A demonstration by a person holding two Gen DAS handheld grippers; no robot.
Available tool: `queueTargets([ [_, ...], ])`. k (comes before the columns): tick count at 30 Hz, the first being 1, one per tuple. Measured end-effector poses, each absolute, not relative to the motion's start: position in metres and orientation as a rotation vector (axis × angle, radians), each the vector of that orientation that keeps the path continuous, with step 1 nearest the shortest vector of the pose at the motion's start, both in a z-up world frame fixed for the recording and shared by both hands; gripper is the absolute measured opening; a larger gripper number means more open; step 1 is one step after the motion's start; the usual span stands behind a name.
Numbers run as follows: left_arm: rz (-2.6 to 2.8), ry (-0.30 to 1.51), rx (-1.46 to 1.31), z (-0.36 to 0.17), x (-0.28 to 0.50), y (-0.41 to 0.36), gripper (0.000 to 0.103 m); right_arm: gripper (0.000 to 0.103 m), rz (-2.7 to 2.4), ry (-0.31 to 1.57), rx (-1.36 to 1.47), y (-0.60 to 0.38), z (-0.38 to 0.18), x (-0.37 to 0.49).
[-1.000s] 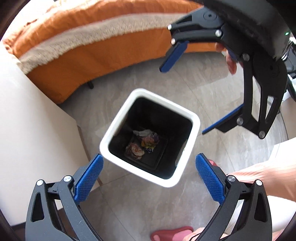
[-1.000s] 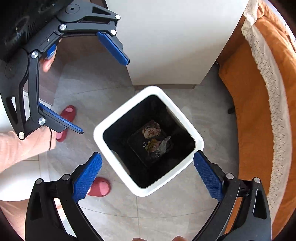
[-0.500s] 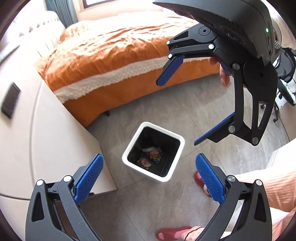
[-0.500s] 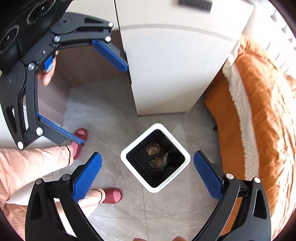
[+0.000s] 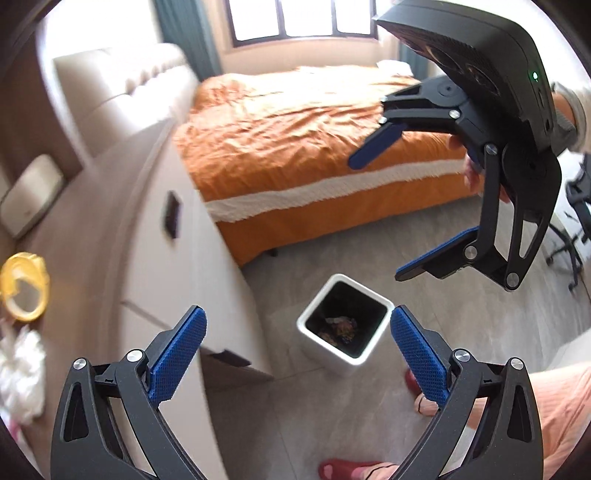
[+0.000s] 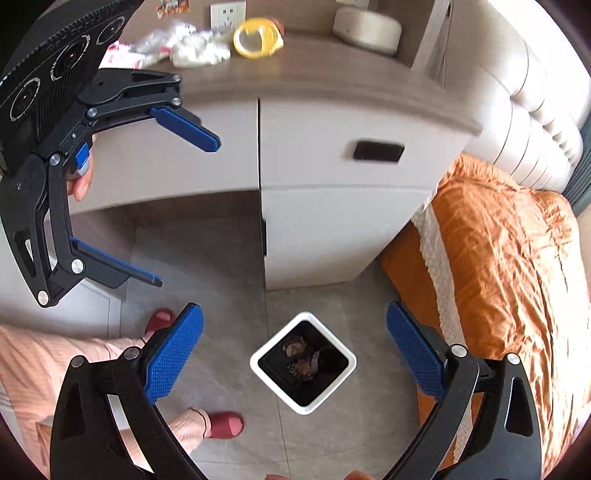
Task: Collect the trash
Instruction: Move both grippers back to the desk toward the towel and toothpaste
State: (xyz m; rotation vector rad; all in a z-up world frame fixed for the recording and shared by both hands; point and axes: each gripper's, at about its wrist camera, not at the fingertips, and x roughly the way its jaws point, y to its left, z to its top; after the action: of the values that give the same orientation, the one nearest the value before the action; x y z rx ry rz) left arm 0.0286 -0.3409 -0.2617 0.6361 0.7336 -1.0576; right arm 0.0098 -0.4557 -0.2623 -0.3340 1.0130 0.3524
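Observation:
A white square trash bin (image 5: 321,314) stands on the grey floor far below, also in the right wrist view (image 6: 341,373), with crumpled trash (image 5: 338,326) at its bottom (image 6: 299,356). My left gripper (image 5: 297,350) is open and empty, high above the bin. My right gripper (image 6: 295,350) is open and empty too. Each shows in the other's view, left (image 6: 177,206) and right (image 5: 391,214). On the cabinet top lie white crumpled tissue (image 6: 192,48), also seen at the left edge (image 5: 18,373), and a yellow ring-shaped piece (image 6: 258,37), (image 5: 24,286).
A beige cabinet (image 6: 332,184) with dark handles stands beside the bin. An orange bed (image 5: 314,147) lies beyond it. My feet in red slippers (image 6: 221,424) are near the bin. A round beige box (image 6: 365,26) sits on the cabinet top. An office chair (image 5: 576,221) is at right.
Both grippers have risen well above the bin, which now looks much smaller. The cabinet top with tissue and the yellow piece has come into view. Both stay open.

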Motion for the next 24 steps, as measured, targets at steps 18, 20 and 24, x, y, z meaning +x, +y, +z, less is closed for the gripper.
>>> queueTargets([
  [18,-0.634,0.669,0.439,-0.181,0.086,-0.162,0.098,0.099,0.432,0.801,-0.246,-0.324,-0.187,0.087],
  [20,-0.595,0.655,0.421,-0.18,0.1,-0.149,0.098,0.099,0.424,0.782,-0.231,-0.312,-0.189,0.099],
  [24,-0.593,0.659,0.347,-0.18,0.128,-0.13,0.098,0.099,0.401,0.789,-0.189,-0.291,-0.205,0.122],
])
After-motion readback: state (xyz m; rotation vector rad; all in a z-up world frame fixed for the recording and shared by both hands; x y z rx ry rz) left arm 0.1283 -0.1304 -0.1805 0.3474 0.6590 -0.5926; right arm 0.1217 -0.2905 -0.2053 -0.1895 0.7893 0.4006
